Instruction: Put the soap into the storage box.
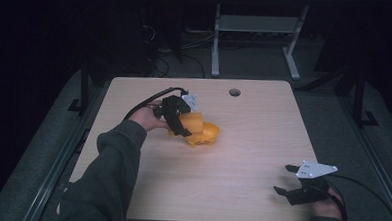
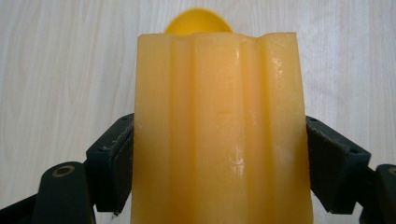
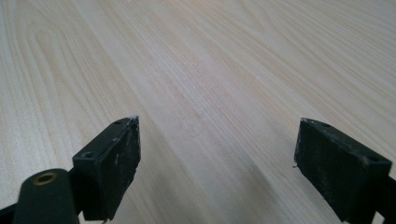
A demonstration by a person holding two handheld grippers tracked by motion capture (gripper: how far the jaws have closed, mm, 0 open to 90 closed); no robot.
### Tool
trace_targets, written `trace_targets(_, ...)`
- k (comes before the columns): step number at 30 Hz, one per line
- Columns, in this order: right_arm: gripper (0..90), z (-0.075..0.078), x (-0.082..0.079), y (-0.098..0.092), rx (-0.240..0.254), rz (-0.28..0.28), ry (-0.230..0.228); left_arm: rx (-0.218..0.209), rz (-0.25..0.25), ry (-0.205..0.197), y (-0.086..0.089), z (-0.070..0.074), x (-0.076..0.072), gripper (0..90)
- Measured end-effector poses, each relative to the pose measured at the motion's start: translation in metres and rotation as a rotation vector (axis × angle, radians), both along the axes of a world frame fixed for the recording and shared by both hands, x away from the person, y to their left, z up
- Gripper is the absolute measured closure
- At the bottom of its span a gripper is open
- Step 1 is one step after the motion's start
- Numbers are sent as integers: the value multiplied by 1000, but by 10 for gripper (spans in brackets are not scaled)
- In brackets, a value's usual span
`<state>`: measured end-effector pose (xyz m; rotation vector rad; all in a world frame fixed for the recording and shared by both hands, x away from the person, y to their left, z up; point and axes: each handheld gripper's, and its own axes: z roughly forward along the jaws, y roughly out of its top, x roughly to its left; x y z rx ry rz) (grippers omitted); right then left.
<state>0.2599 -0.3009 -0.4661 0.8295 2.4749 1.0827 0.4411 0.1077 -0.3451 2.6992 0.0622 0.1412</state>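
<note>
Left of the desk's (image 1: 241,167) middle, the left tool (image 1: 181,117) clamps a ribbed orange block (image 2: 219,135), its jaws pressed to both sides, probably to steady it against the yellow bowl (image 1: 208,133) beside it; near right, the right tool (image 1: 287,180) rests wide apart, holding nothing, apparently waiting.

the left gripper (image 1: 183,121) and right gripper (image 1: 287,180) are black, each with a grey plate and black cable. the sleeve (image 1: 112,172) is dark grey-green.

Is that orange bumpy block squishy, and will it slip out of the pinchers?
The orange block probably is not squishy: the left gripper presses both its sides and they stay straight. Its glossy, waxy-looking surface might be slippery, though its ridges could help grip.
</note>
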Motion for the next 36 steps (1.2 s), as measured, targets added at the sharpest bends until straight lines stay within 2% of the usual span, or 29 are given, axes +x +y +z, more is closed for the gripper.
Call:
trace_targets(9, 140, 0, -1, -3, 2, -5, 2, 4, -24, -4, -13, 6, 8, 209)
trace_targets(14, 140, 0, -2, -3, 4, -9, 4, 6, -38, 5, -23, 5, 12, 209)
trace_targets(17, 140, 0, -2, -4, 5, -6, -1, 1, -34, 23, -28, 1, 13, 209)
trace_targets(21, 140, 1, -2, -4, 3, -5, -5, 22, -30, 32, -34, -8, 16, 209)
trace_targets(27, 140, 0, -2, -4, 3, -1, -7, 27, -21, 56, -37, -18, 23, 209)
trace_targets(36, 140, 1, -3, -5, 6, -3, -5, 46, -35, 72, -48, -35, 27, 209)
